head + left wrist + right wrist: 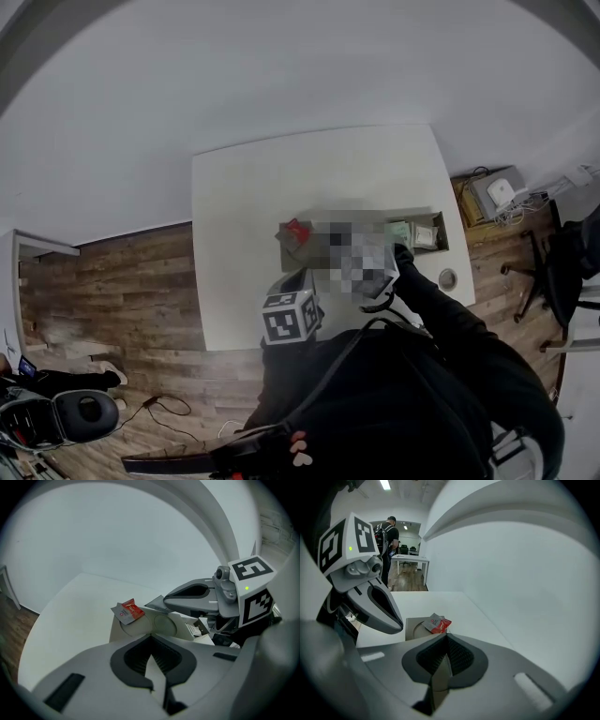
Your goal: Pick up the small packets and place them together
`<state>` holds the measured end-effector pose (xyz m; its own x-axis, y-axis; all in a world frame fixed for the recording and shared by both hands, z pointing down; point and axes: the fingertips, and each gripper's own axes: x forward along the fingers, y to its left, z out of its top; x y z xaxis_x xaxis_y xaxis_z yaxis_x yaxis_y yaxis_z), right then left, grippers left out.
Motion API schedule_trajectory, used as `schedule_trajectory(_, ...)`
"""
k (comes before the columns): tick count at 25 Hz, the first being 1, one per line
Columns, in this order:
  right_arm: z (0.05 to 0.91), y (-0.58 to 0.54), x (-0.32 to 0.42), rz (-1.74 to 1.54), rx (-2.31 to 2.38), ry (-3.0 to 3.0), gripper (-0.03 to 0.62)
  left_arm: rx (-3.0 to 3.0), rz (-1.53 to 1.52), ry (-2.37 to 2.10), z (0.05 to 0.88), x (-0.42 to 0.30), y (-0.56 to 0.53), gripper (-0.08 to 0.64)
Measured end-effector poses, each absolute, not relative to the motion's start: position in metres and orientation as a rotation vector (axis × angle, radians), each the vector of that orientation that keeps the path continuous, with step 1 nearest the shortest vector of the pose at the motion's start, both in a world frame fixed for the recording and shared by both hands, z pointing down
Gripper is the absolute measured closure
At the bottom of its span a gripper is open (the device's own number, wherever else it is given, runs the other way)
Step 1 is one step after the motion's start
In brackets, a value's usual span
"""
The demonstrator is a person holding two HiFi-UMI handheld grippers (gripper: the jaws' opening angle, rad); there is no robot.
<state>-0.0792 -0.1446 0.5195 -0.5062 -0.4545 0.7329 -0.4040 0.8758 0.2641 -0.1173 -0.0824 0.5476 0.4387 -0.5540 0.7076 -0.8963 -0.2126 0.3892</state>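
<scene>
Against a plain white wall [281, 75], over a wood-plank floor [131, 281], stands the white bench [281, 178], and on it lies a long grey tray [285, 246] split into compartments, set crosswise near the bench's near edge. Both tools are held above this tray, close side by side and pointing slantwise down at it. The left tool [150, 644] has its dark ribbed pads pressed together, and the right tool [444, 639] likewise has its pads closed tight against each other. I can make out no packet between either pair. A red and white packet [129, 611] sits at the tray's left end, tilted at the edge of a round hollow, ahead of both tools and apart from them. More small packets [424, 234], pale and greenish, lie in the compartment at the tray's right end, well apart from the red one. A small round thing [448, 278] rests on the bench just beside that end.
</scene>
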Motion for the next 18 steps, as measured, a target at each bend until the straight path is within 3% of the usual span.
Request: schedule_trajectory(18, 0.551, -0.136, -0.092, -0.087, 0.531, -2.110, 0.584, 1.862, 0.537, -1.234, 0.553, -0.126, -0.079, 0.560)
